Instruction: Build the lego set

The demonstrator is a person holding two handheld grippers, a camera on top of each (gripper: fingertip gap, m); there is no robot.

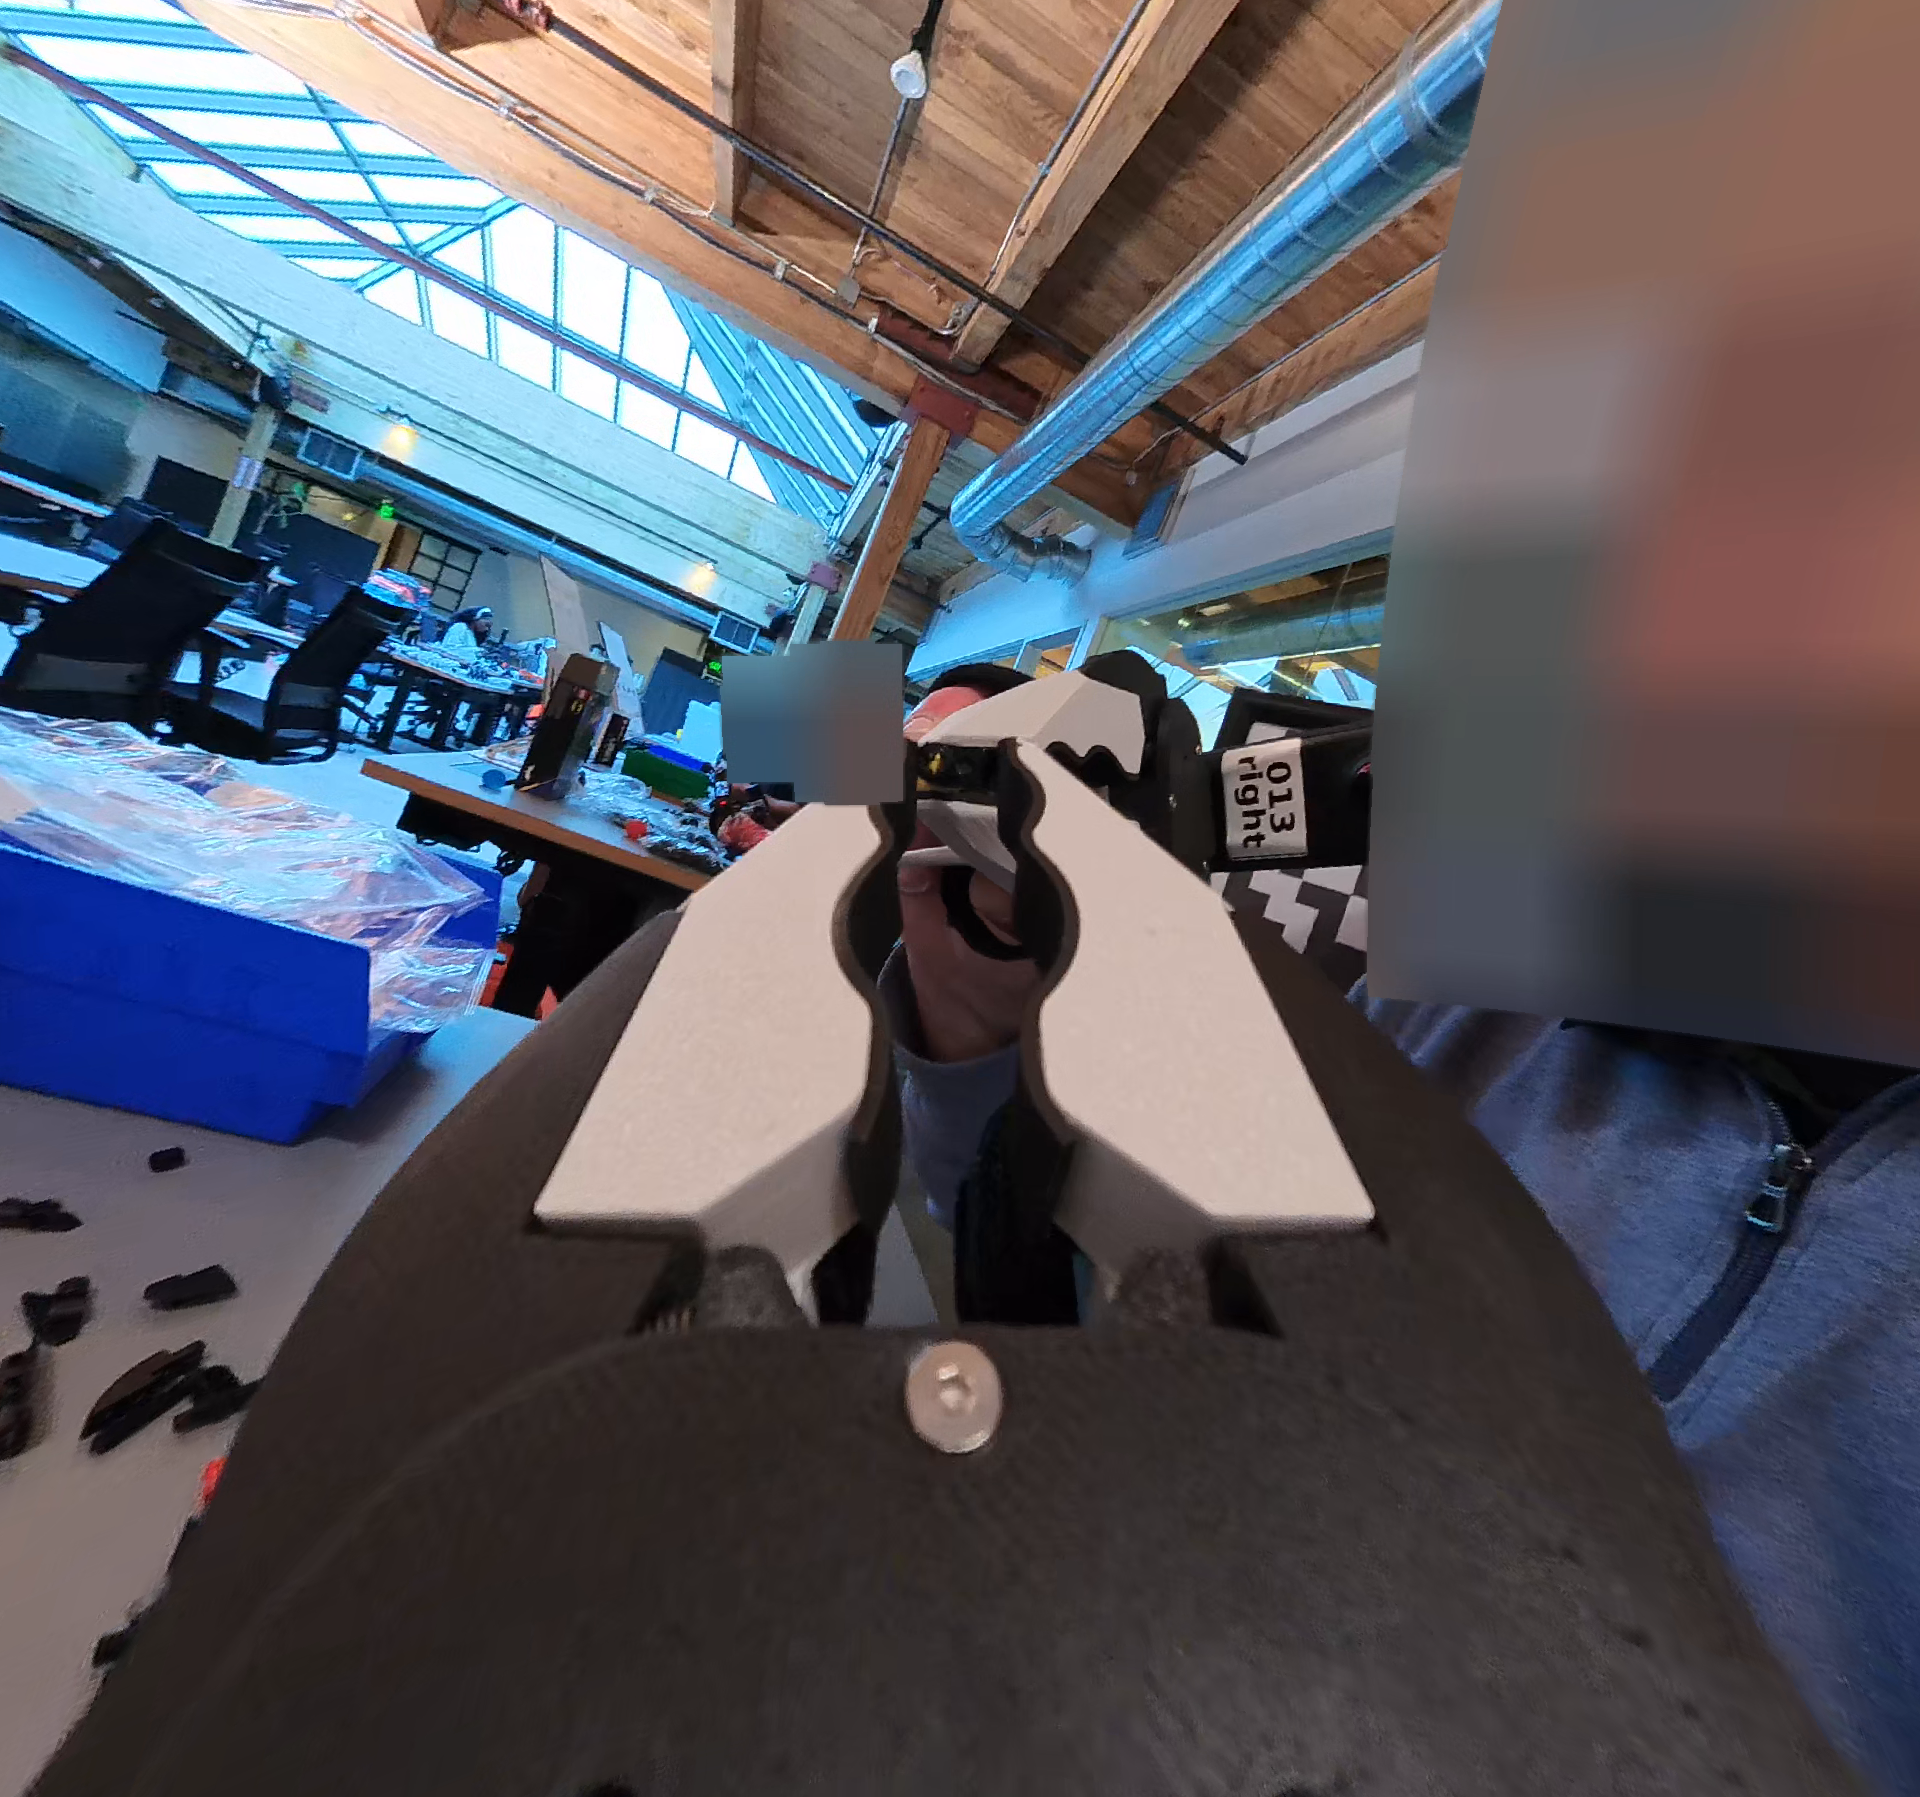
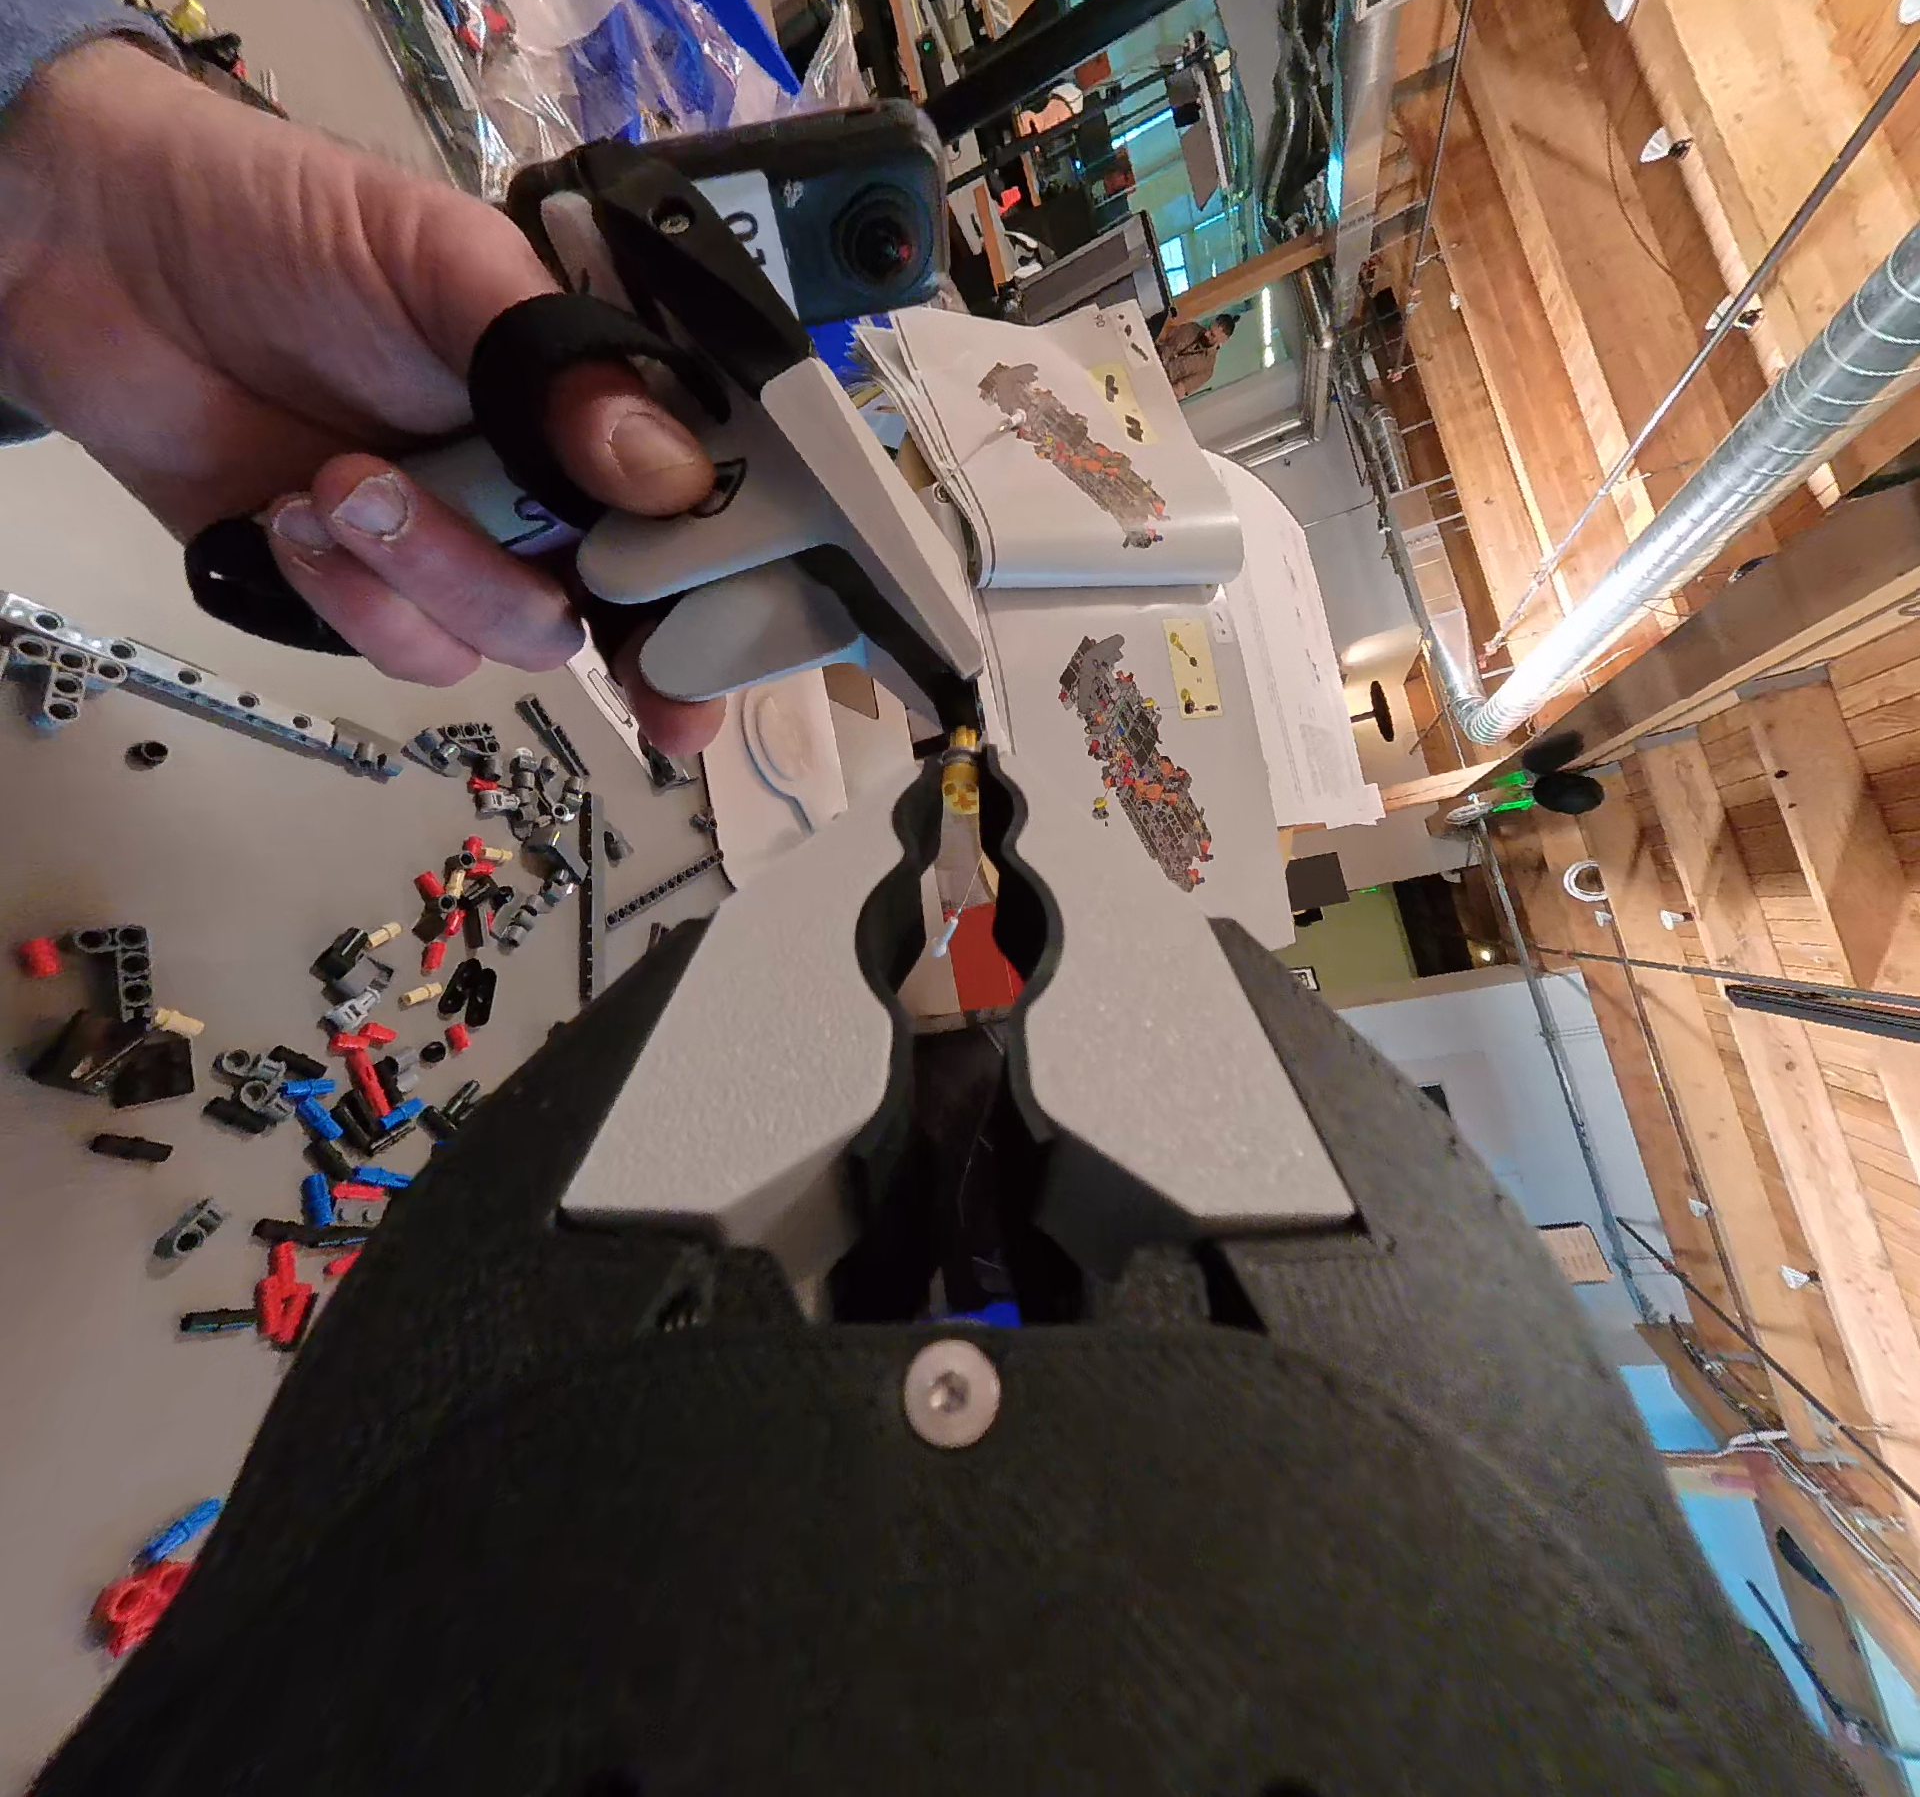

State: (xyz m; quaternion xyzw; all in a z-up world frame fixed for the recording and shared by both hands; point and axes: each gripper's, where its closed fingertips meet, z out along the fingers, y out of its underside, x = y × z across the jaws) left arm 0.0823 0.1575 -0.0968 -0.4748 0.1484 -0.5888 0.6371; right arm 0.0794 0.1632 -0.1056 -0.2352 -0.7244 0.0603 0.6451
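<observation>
Both grippers are held up above the table, tip to tip. In the right wrist view my right gripper (image 2: 961,776) is shut on a small yellow piece (image 2: 962,791). My left gripper (image 2: 961,682), held in a hand (image 2: 260,293), comes in from above, shut on a small black piece (image 2: 953,711) that touches the yellow one. In the left wrist view my left gripper (image 1: 956,781) has the black and yellow pieces (image 1: 938,767) at its tips. The right gripper (image 1: 930,791) is close behind them.
Loose red, blue, black and grey Lego pieces (image 2: 416,968) and a long grey beam (image 2: 208,687) lie on the table (image 2: 104,1384). An open instruction booklet (image 2: 1091,459) stands behind. A blue bin (image 1: 177,978) with plastic bags (image 1: 208,812) is on the left.
</observation>
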